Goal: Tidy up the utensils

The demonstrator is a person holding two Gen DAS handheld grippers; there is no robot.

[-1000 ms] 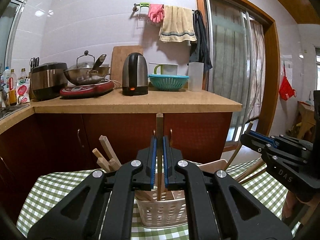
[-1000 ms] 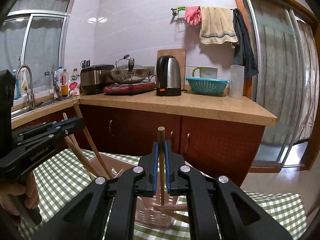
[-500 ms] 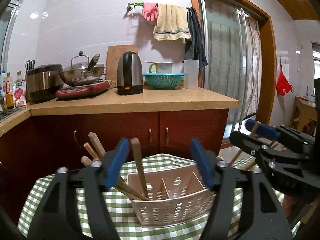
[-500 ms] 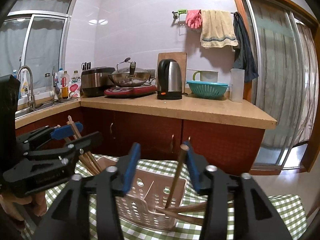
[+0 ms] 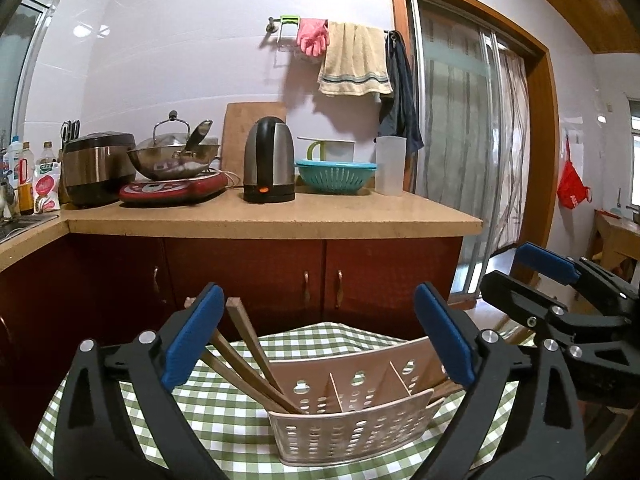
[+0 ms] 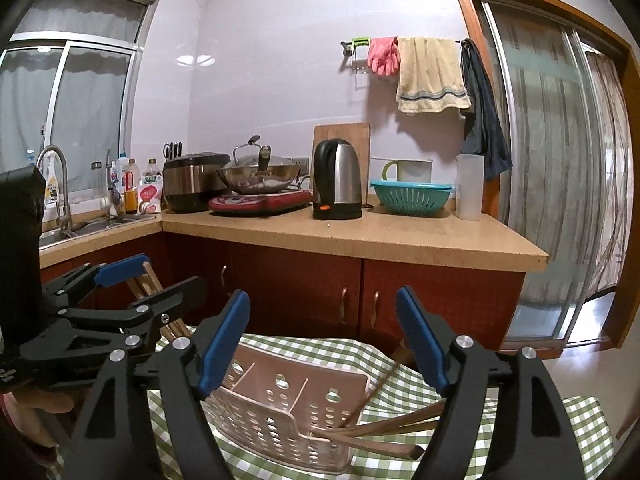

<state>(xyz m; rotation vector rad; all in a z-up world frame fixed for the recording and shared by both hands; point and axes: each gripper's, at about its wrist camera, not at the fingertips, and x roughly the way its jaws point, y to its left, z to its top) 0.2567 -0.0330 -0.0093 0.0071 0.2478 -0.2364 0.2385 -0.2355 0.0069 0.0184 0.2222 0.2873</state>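
Observation:
A pale perforated utensil basket (image 5: 352,428) with dividers stands on a green checked tablecloth (image 5: 332,340). Several wooden chopsticks (image 5: 248,344) lean out of its left compartment. In the right wrist view the basket (image 6: 288,412) shows more wooden chopsticks (image 6: 384,424) leaning out of its right end. My left gripper (image 5: 316,340) is open and empty above the basket; it also shows in the right wrist view (image 6: 140,280). My right gripper (image 6: 324,340) is open and empty above the basket's right end; it also shows in the left wrist view (image 5: 520,268).
A kitchen counter (image 5: 276,220) with red cabinets stands behind the table. It carries a kettle (image 5: 270,160), a wok (image 5: 176,156), a rice cooker (image 5: 96,168) and a teal colander (image 5: 336,174). A sink (image 6: 80,228) is at the left. A glass door (image 6: 560,184) is at the right.
Both grippers were shut on upright wooden chopsticks; both have opened wide. The chopsticks have dropped into the basket and now lean out of its ends. Both grippers have pulled back a little.

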